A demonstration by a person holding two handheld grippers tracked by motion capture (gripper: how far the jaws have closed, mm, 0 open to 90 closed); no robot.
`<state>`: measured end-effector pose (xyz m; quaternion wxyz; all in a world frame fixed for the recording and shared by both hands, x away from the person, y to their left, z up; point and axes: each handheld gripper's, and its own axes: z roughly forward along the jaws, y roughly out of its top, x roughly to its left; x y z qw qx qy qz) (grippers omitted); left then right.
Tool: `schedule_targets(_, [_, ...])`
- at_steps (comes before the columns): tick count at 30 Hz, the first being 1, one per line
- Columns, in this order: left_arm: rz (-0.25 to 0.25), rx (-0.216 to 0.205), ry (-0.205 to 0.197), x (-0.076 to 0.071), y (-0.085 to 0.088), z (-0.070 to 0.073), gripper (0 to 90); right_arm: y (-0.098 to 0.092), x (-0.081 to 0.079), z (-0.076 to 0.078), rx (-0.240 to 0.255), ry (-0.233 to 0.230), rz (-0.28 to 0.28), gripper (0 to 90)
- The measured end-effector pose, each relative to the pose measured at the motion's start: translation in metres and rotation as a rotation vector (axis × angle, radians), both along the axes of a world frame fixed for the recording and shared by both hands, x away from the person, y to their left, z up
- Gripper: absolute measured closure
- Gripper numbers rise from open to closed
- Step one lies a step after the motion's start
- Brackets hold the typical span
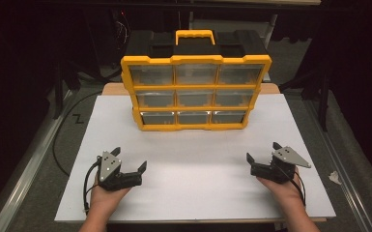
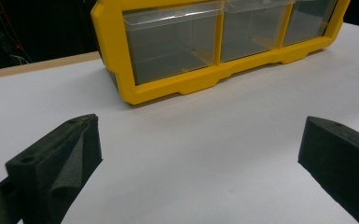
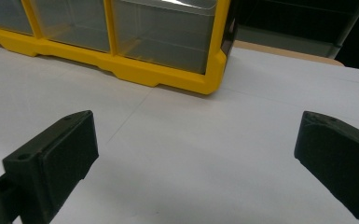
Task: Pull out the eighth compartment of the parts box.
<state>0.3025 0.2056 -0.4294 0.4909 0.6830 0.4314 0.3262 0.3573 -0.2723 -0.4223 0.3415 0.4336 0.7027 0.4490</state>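
Both claws sit low at the near edge of the white counter [image 1: 193, 193], and nothing is in hand. The left claw [image 1: 129, 159] has its jaws spread wide, empty; the right claw [image 1: 262, 152] is just as wide, with bare counter between its black foam-faced jaws. Well ahead of them, toward the far edge and squarely between the two, stands the yellow organizer box [image 1: 196, 92], upright, three rows of three clear drawers facing the person.

In the left claw's view the bottom-left drawer [image 2: 172, 42] looks like thin see-through plastic, smooth and glossy, seemingly empty; the right claw's view shows the bottom-right drawer [image 3: 165, 35] in the same state. The frame is thick moulded plastic, stiff, with rounded corners and a scalloped foot. It should be fairly light if the drawers are bare, though bulky and slick to pinch. The best hold is likely the yellow carry handle [image 1: 194, 36] on top, or a drawer's front lip for pulling one out. Drawers may slide out freely if the box tips.
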Motion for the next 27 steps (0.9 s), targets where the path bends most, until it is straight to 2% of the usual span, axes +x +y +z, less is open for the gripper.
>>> schedule_targets(5, [-0.001,-0.002,-0.001,0.001,0.000,-0.001,0.3,0.006,0.011,0.000,0.000,0.002,-0.011,0.7])
schedule_targets(8, [-0.001,-0.004,-0.003,0.001,0.001,-0.001,0.3,0.012,0.019,-0.001,-0.014,0.011,-0.013,0.7])
schedule_targets(9, [0.000,-0.005,-0.003,0.001,0.001,-0.001,0.3,0.017,0.025,-0.001,-0.037,0.012,-0.009,0.8])
schedule_targets(12, [0.001,-0.006,0.001,0.001,0.001,-0.001,0.3,0.021,0.030,-0.001,-0.041,0.014,-0.009,0.9])
schedule_targets(19, [0.016,-0.014,0.009,0.002,0.003,-0.001,0.3,0.035,0.058,-0.003,-0.060,0.014,-0.035,2.1])
schedule_targets(20, [0.016,-0.014,0.009,0.002,0.003,-0.001,0.3,0.035,0.058,-0.003,-0.060,0.014,-0.035,2.1])
schedule_targets(22, [0.016,-0.013,0.012,0.002,0.003,-0.001,0.3,0.036,0.066,-0.004,-0.094,0.013,-0.034,2.1])
schedule_targets(27, [0.022,-0.001,0.010,0.002,0.003,-0.001,0.3,0.037,0.061,-0.001,-0.115,-0.019,-0.020,2.0])
